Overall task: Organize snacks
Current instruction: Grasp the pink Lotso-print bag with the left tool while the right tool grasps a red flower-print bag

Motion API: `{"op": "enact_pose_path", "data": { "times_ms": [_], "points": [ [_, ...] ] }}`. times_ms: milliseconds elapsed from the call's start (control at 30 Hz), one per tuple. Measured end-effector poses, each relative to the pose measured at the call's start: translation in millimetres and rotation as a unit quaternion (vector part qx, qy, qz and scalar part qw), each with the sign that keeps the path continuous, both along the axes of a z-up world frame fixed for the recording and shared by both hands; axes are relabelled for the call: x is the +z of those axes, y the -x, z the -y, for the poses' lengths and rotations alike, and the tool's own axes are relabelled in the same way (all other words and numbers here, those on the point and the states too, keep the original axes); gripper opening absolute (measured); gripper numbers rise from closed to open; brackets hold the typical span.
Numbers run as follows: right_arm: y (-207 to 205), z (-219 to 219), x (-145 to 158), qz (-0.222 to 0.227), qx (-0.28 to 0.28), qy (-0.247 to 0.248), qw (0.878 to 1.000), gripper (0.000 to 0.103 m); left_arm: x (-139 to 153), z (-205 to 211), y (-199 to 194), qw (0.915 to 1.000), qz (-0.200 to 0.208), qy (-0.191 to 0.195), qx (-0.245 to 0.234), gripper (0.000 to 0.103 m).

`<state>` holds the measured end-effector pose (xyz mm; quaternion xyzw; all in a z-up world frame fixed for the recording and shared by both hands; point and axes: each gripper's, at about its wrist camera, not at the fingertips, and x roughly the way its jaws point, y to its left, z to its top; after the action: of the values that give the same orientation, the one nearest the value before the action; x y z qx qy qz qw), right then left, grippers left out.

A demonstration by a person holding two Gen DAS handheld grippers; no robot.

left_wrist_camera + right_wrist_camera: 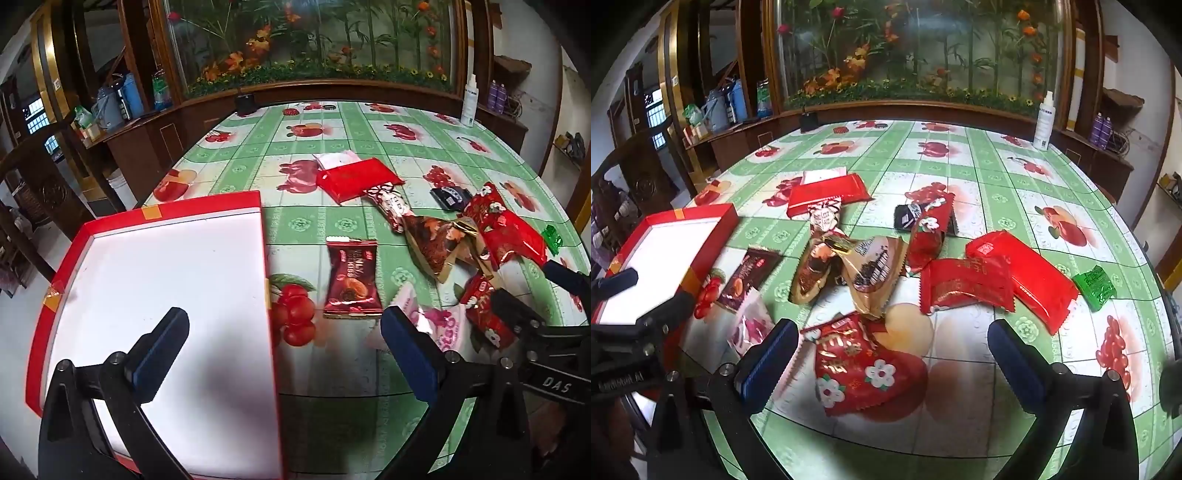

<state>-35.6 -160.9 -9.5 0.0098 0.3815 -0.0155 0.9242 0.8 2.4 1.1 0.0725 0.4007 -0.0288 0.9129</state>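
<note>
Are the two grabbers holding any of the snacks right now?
No, nothing is held. The left gripper hangs open over the red box edge, and the right gripper is open above a red flowered snack packet.

I see a worktop (997, 177) under a green checked cloth printed with fruit. Taking the red box (713, 221) with its white inside as my landmark: just to its right lies a dark brown snack packet (352, 282), beyond that a heap of gold and red wrappers (871, 266), and farthest off a small green packet (1095, 286). A white spray bottle (1044, 122) stands at the far edge.
</note>
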Motion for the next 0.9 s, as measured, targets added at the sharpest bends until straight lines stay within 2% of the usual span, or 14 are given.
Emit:
{"op": "enact_pose_path", "data": {
  "times_ms": [100, 167, 300, 367, 400, 500, 533, 567, 633, 733, 767, 900],
  "points": [
    [6.4, 10.2, -1.7, -0.004, 0.008, 0.008, 1.000, 0.102, 9.4, -16.3, -3.8, 1.0000, 0.004, 0.001, 0.007, 0.103],
    [7.1, 20.1, -2.1, -0.013, 0.023, -0.007, 1.000, 0.102, 21.5, -34.1, -5.0, 0.9997, 0.008, 0.016, 0.016, 0.103],
    [-2.4, 8.4, -9.1, -0.039, 0.054, -0.037, 0.997, 0.102, 45.8, -63.9, -3.1, 0.9985, 0.030, 0.029, 0.034, 0.103],
    [-11.1, 1.5, -17.8, -0.059, 0.065, -0.059, 0.994, 0.092, 49.2, -66.7, -4.4, 0.9990, 0.017, 0.037, 0.019, 0.103],
    [-15.7, -0.6, -20.7, -0.072, 0.069, -0.063, 0.993, 0.089, 42.4, -63.8, -7.2, 0.9987, 0.011, 0.049, 0.010, 0.103],
    [-30.0, -10.8, -27.5, -0.069, 0.071, -0.024, 0.995, 0.086, 33.8, -48.1, -6.2, 0.9976, -0.018, 0.063, -0.024, 0.103],
    [-28.9, -9.6, -28.4, -0.103, 0.075, -0.028, 0.991, 0.086, 30.7, -39.6, -5.1, 0.9971, -0.024, 0.060, -0.040, 0.103],
    [-28.9, -10.9, -29.1, -0.122, 0.077, -0.007, 0.989, 0.083, 27.7, -31.0, -3.8, 0.9967, -0.027, 0.053, -0.055, 0.103],
    [-26.9, -13.8, -28.9, -0.124, 0.091, 0.020, 0.988, 0.078, 26.5, -15.9, 1.0, 0.9927, -0.031, 0.087, -0.078, 0.103],
    [-23.9, -3.9, -26.2, -0.118, 0.089, 0.029, 0.989, 0.054, 24.5, 5.0, 6.8, 0.9913, -0.040, 0.063, -0.108, 0.103],
    [-20.2, 2.5, -24.8, -0.111, 0.089, 0.016, 0.990, 0.053, 22.3, 13.6, 8.9, 0.9913, -0.036, 0.044, -0.119, 0.103],
    [-4.6, 26.8, -23.3, -0.097, 0.079, 0.009, 0.992, 0.052, 9.9, 46.7, 12.7, 0.9879, -0.014, 0.013, -0.154, 0.103]
  ]
}}
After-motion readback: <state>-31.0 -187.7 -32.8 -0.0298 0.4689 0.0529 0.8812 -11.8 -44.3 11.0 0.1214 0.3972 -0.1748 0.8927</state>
